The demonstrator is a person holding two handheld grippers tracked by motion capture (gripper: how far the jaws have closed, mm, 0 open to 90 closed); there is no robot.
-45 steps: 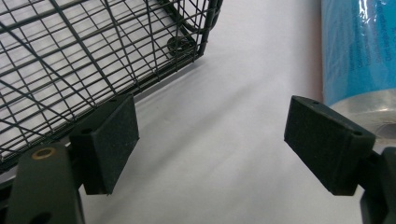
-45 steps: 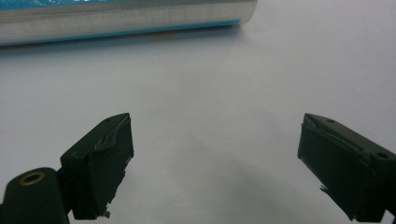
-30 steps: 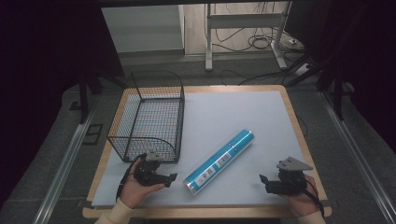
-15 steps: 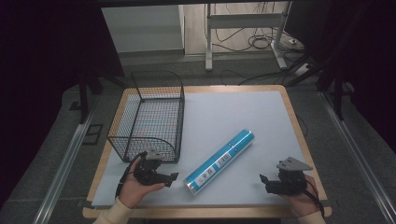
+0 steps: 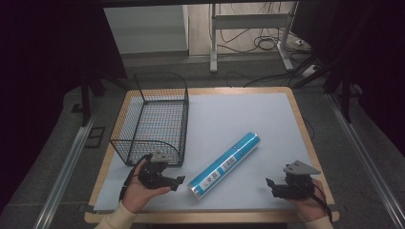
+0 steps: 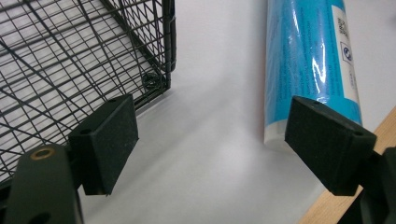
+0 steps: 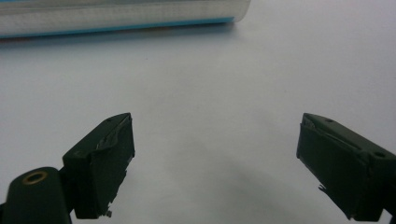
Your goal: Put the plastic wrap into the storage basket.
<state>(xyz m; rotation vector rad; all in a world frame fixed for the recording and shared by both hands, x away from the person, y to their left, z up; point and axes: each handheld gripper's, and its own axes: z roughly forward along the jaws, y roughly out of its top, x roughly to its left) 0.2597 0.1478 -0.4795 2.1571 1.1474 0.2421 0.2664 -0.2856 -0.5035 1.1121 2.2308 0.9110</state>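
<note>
Blue tube (image 5: pixel 224 165) lying flat on the pale mat (image 5: pixel 239 114), slanted from near-centre toward far right; white label with barcode along its side, silvery cap end nearest. Wire basket (image 5: pixel 152 119) upright on the left half of the table (image 5: pixel 301 124), near the tube but apart from it. Left gripper (image 5: pixel 177 181) held low just in front of the basket's near corner, jaws spread wide, grasping nothing; tube end just beyond one jaw. Right gripper (image 5: pixel 268 182) at near right, well apart from the tube, jaws likewise spread wide over bare mat, empty
</note>
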